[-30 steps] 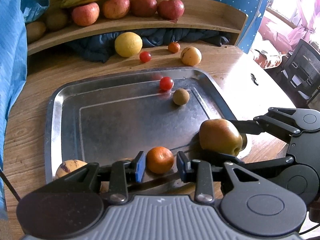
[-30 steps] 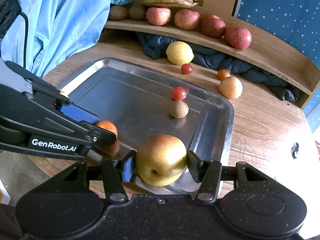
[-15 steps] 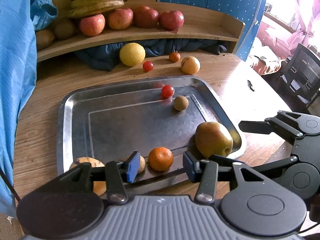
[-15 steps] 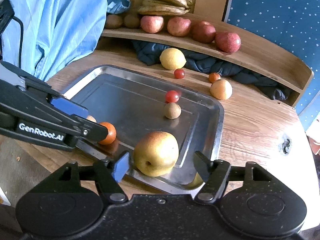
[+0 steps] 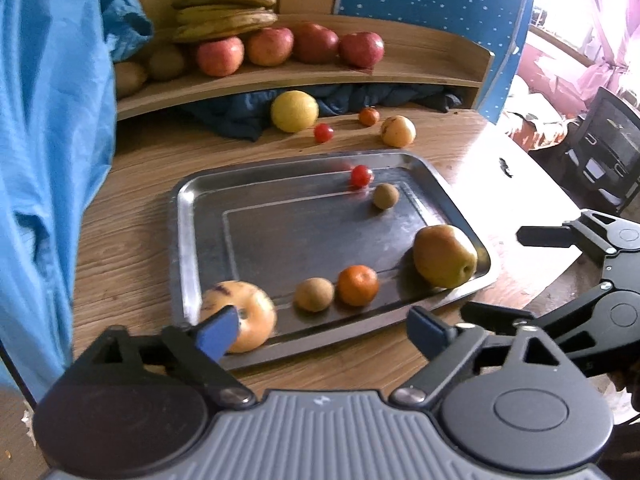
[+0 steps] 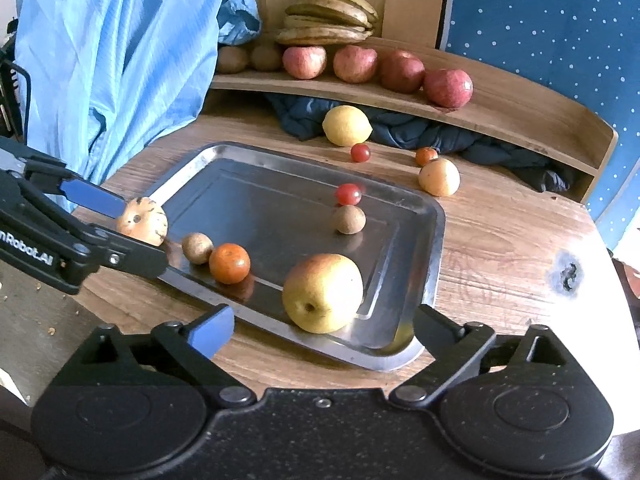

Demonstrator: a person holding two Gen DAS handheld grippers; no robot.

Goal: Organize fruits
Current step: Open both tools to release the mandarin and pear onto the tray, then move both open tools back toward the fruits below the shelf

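Observation:
A steel tray (image 5: 182, 240) lies on the wooden table. Along its near edge sit a pale marked fruit (image 5: 256, 312), a brown kiwi (image 5: 314, 294), a tangerine (image 5: 357, 285) and a yellow-green apple (image 5: 444, 256). A cherry tomato (image 5: 361, 176) and a second brown fruit (image 5: 385, 196) rest further back. My left gripper (image 5: 322, 334) hovers short of the tangerine, jaws opening, touching nothing. My right gripper (image 6: 322, 330) hangs just before the apple (image 6: 322, 292), jaws opening, pads clear of it.
Behind the tray lie a lemon (image 5: 295, 111), a cherry tomato (image 5: 323, 133), a small tangerine (image 5: 368, 116) and a pale fruit (image 5: 398, 131). The shelf (image 5: 320, 76) holds red apples, bananas and kiwis. Blue cloth (image 5: 48, 160) hangs at left. The table edge is near.
The left jaws let go of the tangerine and the right jaws let go of the apple. Both grippers widened and drew back and up from the tray.

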